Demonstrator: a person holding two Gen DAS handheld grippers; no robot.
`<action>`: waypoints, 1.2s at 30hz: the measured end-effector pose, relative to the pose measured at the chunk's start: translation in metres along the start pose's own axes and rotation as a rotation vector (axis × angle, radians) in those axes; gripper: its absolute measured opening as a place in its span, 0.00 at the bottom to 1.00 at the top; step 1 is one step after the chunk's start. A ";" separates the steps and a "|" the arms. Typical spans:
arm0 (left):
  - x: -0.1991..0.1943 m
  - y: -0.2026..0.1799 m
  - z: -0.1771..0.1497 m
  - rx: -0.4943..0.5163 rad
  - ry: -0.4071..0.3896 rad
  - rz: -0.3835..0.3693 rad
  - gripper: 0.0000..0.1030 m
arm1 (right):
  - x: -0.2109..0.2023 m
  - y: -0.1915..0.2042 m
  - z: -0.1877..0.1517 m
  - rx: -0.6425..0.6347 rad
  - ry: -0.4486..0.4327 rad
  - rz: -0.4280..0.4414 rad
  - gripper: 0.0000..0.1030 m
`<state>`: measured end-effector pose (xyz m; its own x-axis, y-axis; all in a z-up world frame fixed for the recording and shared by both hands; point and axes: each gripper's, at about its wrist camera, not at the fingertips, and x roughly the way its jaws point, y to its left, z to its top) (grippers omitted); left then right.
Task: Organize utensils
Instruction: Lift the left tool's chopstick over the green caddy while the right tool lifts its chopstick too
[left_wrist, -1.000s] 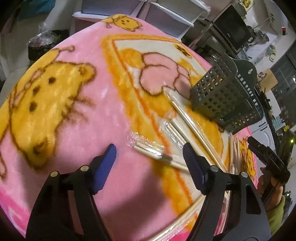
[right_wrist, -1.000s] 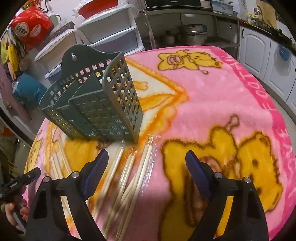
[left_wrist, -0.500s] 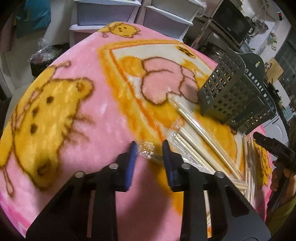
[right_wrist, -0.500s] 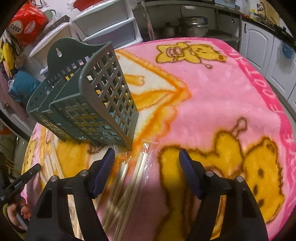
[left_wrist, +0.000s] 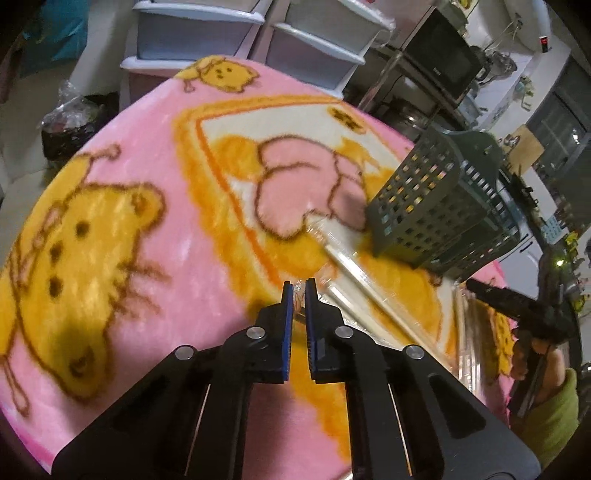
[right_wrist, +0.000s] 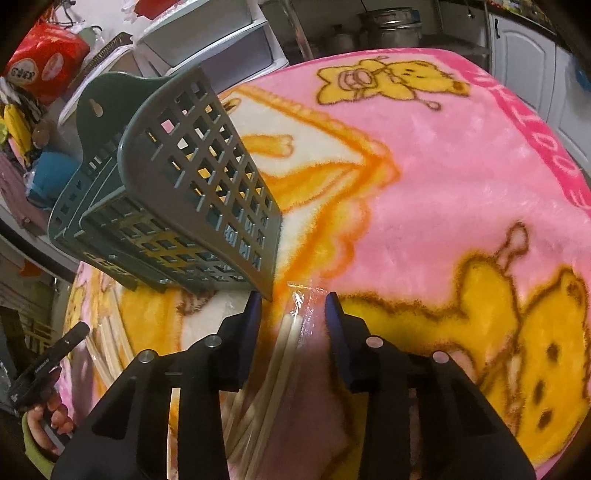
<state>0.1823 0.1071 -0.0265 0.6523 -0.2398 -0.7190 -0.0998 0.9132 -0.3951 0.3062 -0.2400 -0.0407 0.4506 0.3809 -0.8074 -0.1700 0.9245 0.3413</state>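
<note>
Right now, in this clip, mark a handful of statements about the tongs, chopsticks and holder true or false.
1. The left tongs stand wide open. False: their jaws are nearly together, pinching the clear wrapper end of a chopstick pack.
2. The grey lattice utensil holder stands on the pink blanket. True.
3. Wrapped chopsticks lie between the right tongs, whose jaws are closing. True.
4. Chopsticks already stick out of the holder. False: none shows in it.
5. The blanket is plain blue. False: pink with yellow bears.
</note>
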 end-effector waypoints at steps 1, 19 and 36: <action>-0.001 -0.002 0.002 0.001 -0.005 -0.004 0.03 | 0.000 0.000 0.000 -0.003 0.000 -0.002 0.29; -0.033 -0.050 0.031 0.081 -0.105 -0.093 0.03 | -0.028 -0.017 0.002 0.029 -0.055 0.106 0.10; -0.057 -0.105 0.055 0.170 -0.180 -0.172 0.02 | -0.033 -0.067 0.001 0.116 -0.075 0.032 0.10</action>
<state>0.1965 0.0430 0.0874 0.7728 -0.3476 -0.5310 0.1412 0.9099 -0.3901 0.3038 -0.3143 -0.0366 0.5118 0.4040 -0.7581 -0.0846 0.9019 0.4235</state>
